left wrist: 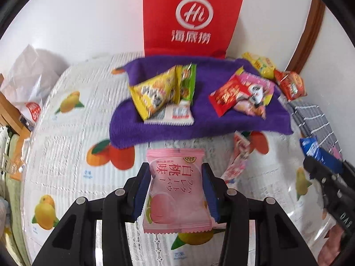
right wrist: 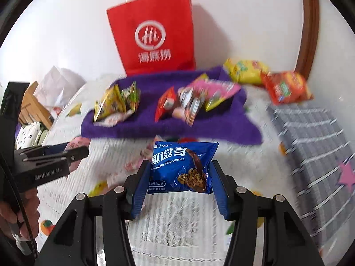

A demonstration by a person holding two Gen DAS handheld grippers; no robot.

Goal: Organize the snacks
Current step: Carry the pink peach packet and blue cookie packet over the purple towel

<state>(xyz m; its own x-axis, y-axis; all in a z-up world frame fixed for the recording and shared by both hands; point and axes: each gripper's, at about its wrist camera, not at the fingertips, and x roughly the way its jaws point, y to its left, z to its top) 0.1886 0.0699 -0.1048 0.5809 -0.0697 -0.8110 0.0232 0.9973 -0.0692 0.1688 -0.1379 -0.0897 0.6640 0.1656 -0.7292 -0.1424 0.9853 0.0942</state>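
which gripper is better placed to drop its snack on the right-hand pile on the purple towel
Right, probably. The right gripper holds the blue cookie packet just below that pile; the left gripper, with the pink peach packet, faces the left pile.

A pink peach-printed packet point(left wrist: 176, 188) sits between blue pads on the black left gripper point(left wrist: 176, 190), and a blue cookie packet point(right wrist: 183, 168) with white lettering between the same blue pads on the black right gripper point(right wrist: 178, 178). The purple towel point(left wrist: 199, 126) carries yellow, green, red and pink packets. Behind it stands a red bag point(left wrist: 188, 17) with a white logo, on a white cloth point(left wrist: 66, 137) printed with orange and yellow fruit.
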